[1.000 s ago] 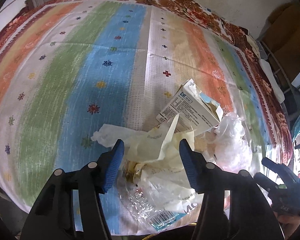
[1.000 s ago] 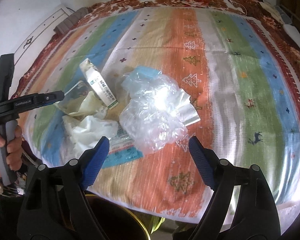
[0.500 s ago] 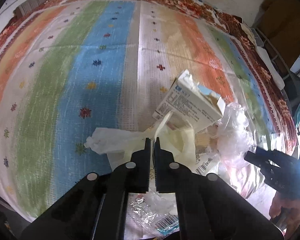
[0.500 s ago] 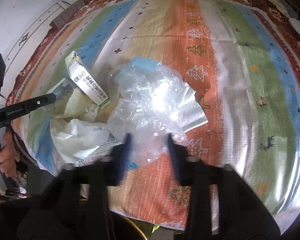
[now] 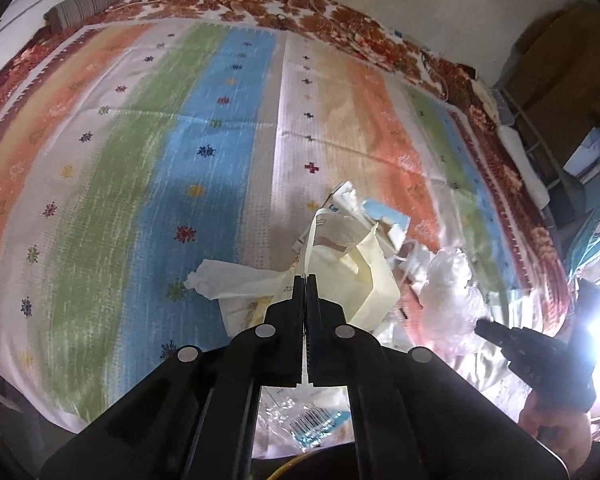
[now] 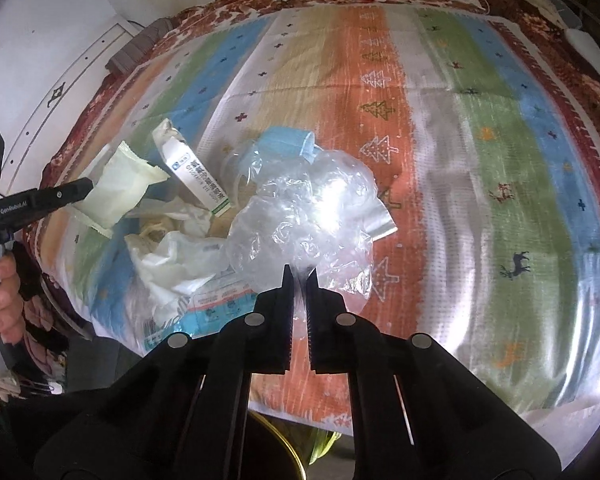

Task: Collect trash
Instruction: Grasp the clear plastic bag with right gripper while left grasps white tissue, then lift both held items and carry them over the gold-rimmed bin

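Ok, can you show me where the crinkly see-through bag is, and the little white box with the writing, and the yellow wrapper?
clear plastic bag (image 6: 308, 224), right wrist view, on its crumpled middle.
white box (image 6: 198, 178), right wrist view, on its printed side.
pale yellow wrapper (image 6: 118, 184), right wrist view, on its flat face.

Trash heap lies near the front edge of the striped bedcover; cream-yellow paper wrapper (image 6: 118, 190) raised off the heap, pinched at one edge, hanging creased; crumpled clear plastic bag (image 6: 308, 224) bunched on the orange stripe, near edge pinched; white cardboard medicine box (image 6: 196, 178) with torn top lies tilted between them; crumpled white tissue (image 6: 172, 264) and flat blue-printed barcode packet (image 5: 316, 426) lie nearest the edge.
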